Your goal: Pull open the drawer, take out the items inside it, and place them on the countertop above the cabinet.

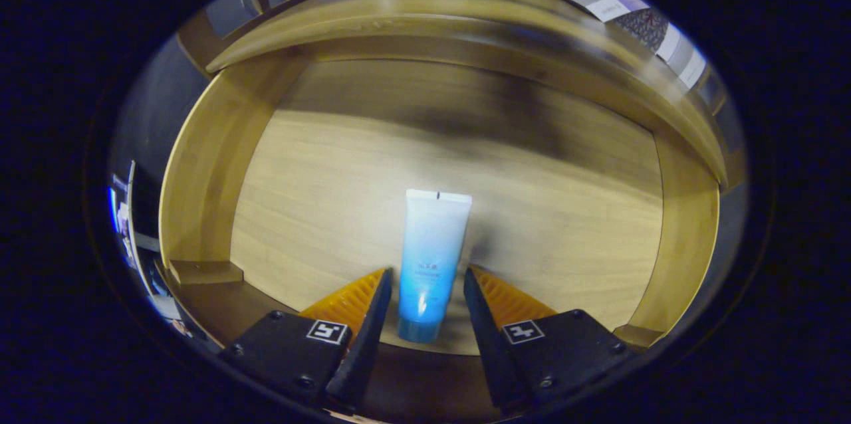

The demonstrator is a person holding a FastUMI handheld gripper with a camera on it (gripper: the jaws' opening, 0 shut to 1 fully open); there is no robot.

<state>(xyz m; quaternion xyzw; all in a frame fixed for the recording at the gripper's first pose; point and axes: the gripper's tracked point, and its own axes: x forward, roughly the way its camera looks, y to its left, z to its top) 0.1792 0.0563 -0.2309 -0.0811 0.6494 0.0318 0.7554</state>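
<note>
The white-and-blue tube (431, 258) lay on the open drawer (206, 165) floor near its front edge, cap end between the tongs (425, 278), which stood apart, not touching it.

The gripper (425, 278) shows as two wedge-shaped fingers (356, 301) with ribbed inner faces, tapering toward the tips. Each finger rises from a blocky black mount (282, 354) with rounded corners and small dark screws near its edges. Beside each finger's root, the mount carries a square white tag (328, 331) printed with a black coded pattern.
</note>
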